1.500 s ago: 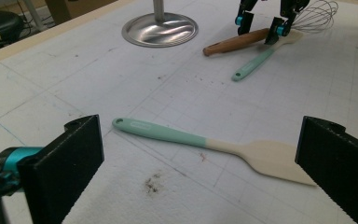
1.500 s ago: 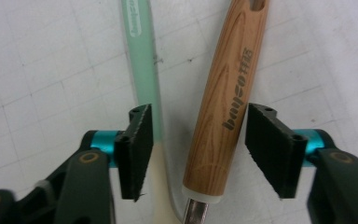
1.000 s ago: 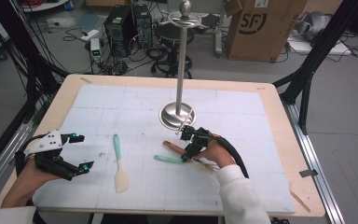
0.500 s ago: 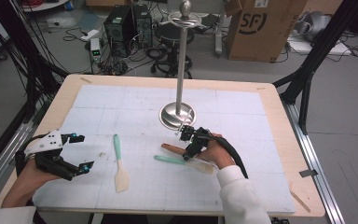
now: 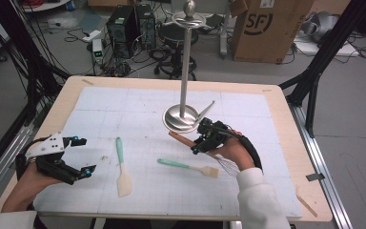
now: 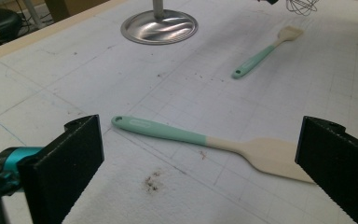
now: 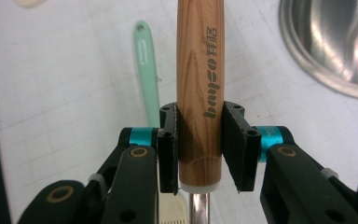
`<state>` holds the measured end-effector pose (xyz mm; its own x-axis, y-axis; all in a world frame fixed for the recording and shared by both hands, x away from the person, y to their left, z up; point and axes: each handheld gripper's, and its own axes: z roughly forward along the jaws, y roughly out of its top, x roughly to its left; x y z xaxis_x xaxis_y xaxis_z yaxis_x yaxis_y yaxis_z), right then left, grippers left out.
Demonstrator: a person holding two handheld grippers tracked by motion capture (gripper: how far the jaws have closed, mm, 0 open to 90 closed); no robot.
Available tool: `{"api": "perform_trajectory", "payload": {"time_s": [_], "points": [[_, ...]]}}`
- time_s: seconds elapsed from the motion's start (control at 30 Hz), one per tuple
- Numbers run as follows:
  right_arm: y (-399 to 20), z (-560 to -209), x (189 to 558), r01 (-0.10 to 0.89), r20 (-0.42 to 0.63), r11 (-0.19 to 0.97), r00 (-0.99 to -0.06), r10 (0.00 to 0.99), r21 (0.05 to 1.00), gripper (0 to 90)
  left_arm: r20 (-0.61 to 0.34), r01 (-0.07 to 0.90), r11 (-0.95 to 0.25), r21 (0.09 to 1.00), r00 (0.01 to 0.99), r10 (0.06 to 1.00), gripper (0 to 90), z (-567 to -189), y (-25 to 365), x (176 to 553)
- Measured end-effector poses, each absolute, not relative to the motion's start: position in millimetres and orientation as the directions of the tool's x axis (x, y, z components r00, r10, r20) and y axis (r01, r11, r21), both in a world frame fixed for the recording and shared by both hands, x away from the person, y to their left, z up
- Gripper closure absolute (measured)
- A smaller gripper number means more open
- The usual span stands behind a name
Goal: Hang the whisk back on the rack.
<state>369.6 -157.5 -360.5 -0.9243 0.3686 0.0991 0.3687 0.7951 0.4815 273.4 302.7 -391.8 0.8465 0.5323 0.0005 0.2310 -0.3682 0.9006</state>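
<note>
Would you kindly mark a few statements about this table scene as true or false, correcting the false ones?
1. The right claw is clamped on a wooden handle. True.
2. The left claw holds the spatula. False: its jaws stand wide open, with the spatula lying on the table between and beyond them, untouched.
3. A whisk's wire head shows beside the right hand. True.
4. The mint-handled brush hangs from the metal stand. False: it lies flat on the white mat.
5. The stand's round base rests on the mat. True.
6. The spatula's handle is red. False: it is mint green with a cream blade.
</note>
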Motion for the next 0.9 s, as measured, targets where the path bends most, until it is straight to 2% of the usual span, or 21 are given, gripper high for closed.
{"api": "perform_trajectory", "payload": {"time_s": [0.5,0.67,0.9], "points": [[-215.4,-304.2,360.0,0.33,0.086,0.633,-0.919,0.384,0.7,68.4,-0.006,0.24,-0.365,0.899,0.842,0.539,1.7,-392.6,304.2,274.9],[-232.8,-287.7,359.7,0.34,0.094,0.572,-0.905,0.415,0.746,68.4,-0.006,0.241,-0.367,0.898,0.842,0.539,1.6,-392.8,304.1,275.4],[-246.2,-266.9,359.5,0.318,0.071,0.546,-0.902,0.426,0.775,68.4,-0.01,0.242,-0.364,0.899,0.843,0.537,1.7,-393.1,304.1,275.9]]}}
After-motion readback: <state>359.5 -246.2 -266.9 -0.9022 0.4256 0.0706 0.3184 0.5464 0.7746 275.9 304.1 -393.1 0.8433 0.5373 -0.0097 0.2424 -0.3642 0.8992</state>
